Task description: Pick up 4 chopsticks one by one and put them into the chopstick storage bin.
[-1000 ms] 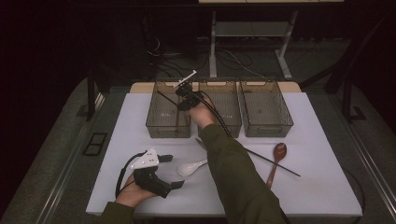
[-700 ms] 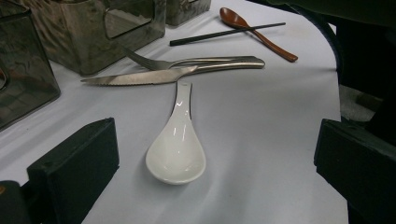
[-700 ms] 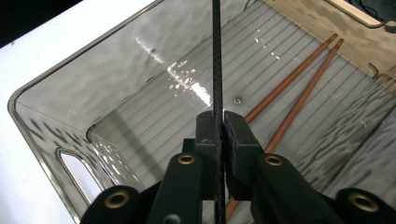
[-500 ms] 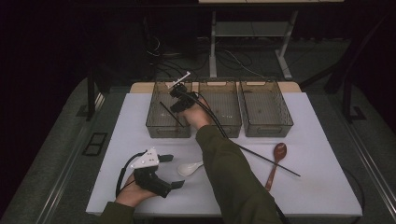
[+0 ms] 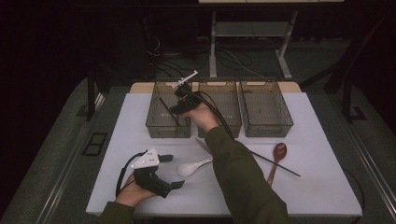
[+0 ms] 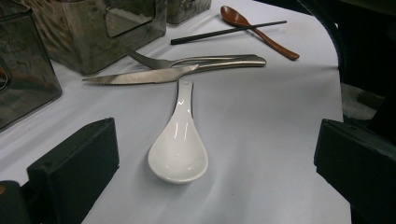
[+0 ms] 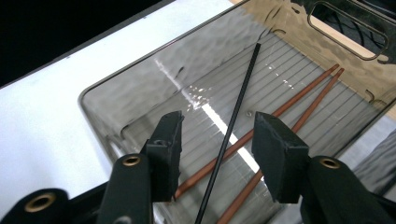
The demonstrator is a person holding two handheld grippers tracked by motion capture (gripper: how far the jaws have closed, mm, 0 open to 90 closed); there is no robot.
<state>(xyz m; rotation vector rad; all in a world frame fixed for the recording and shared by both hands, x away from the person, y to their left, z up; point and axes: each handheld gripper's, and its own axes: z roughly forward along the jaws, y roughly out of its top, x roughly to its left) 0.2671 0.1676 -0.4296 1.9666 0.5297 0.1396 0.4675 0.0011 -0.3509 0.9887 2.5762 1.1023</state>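
Note:
My right gripper (image 5: 180, 106) hovers over the left smoky bin (image 5: 169, 132). Its jaws have just been opening. A black chopstick (image 7: 240, 93) runs between them with a gap on each side, its far end resting against the bin's back wall (image 7: 140, 74). That chopstick (image 5: 167, 110) slants inside the bin. Two brown chopsticks (image 7: 299, 98) lie on the bin floor. My left gripper (image 5: 173, 171) rests open at the table's front left. A white ceramic spoon (image 6: 180, 149) lies on the table between and just beyond its jaws (image 6: 217, 140).
A knife (image 6: 140, 76) and a fork (image 6: 205, 60) lie beyond the white spoon (image 5: 191, 168). A wooden spoon (image 5: 276, 156) and a second black chopstick (image 5: 275, 164) lie at the right. The middle bin (image 5: 224, 83) and the right bin (image 5: 266, 130) stand at the back.
The right gripper's jaws have spread and let go of the black chopstick, which now leans inside the left bin. The left gripper has stayed put.

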